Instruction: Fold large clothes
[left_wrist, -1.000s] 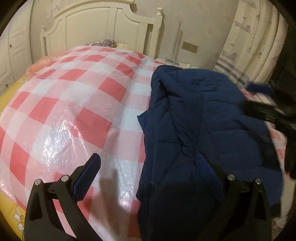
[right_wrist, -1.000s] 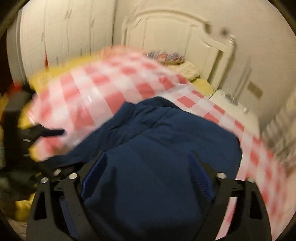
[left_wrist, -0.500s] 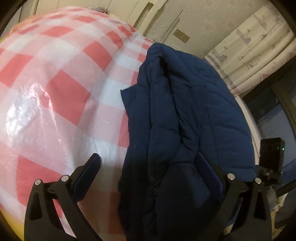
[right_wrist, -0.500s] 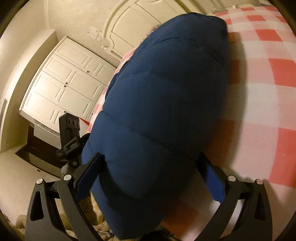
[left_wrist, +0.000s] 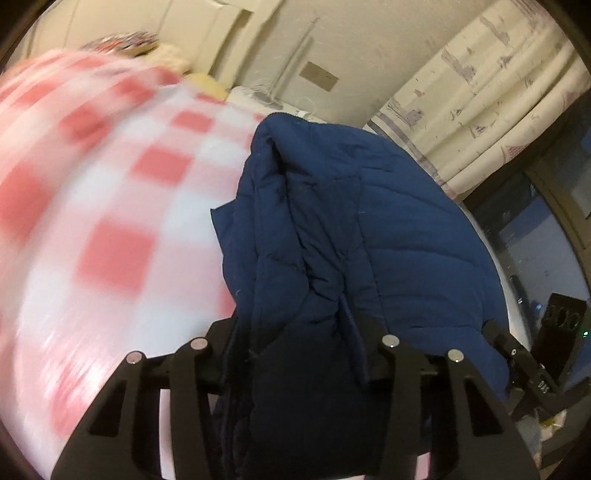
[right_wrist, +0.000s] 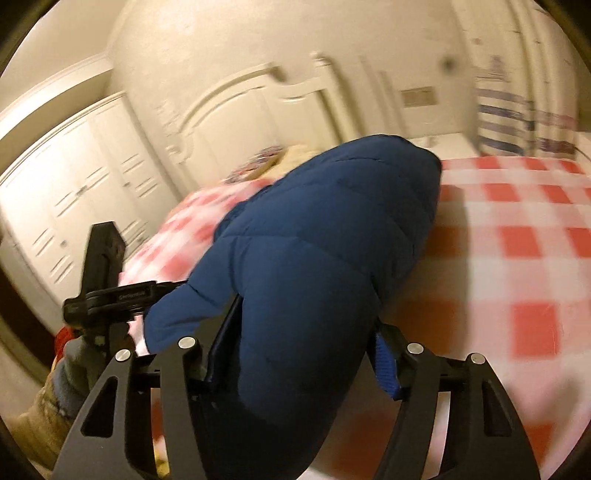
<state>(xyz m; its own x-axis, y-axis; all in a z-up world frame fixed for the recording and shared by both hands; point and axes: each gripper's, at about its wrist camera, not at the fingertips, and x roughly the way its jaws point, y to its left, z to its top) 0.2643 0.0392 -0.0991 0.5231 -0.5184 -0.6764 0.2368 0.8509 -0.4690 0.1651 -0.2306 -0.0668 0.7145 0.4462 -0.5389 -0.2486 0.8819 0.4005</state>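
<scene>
Red-and-white checked sheeting (left_wrist: 110, 206), one piece, glossy like plastic film, covers the single bed and is the largest surface I see; it is blurred in both views. One cream headboard (right_wrist: 236, 110) with a curved, moulded top stands behind it, one cream panelled wardrobe (right_wrist: 74, 192) to its side, and one pale printed curtain (left_wrist: 491, 96) hangs in vertical folds. One navy quilted jacket (left_wrist: 369, 229), puffy with stitched channels, lies folded lengthwise on the sheeting and reaches to the near edge of the bed. I count two grippers, black frames with blue pads. My left gripper (left_wrist: 295, 332) has just been closing and now clamps a thick bunch of the jacket's near end. My right gripper (right_wrist: 299, 354) has likewise just been closing, and its pads press the padded roll of jacket from both sides.
</scene>
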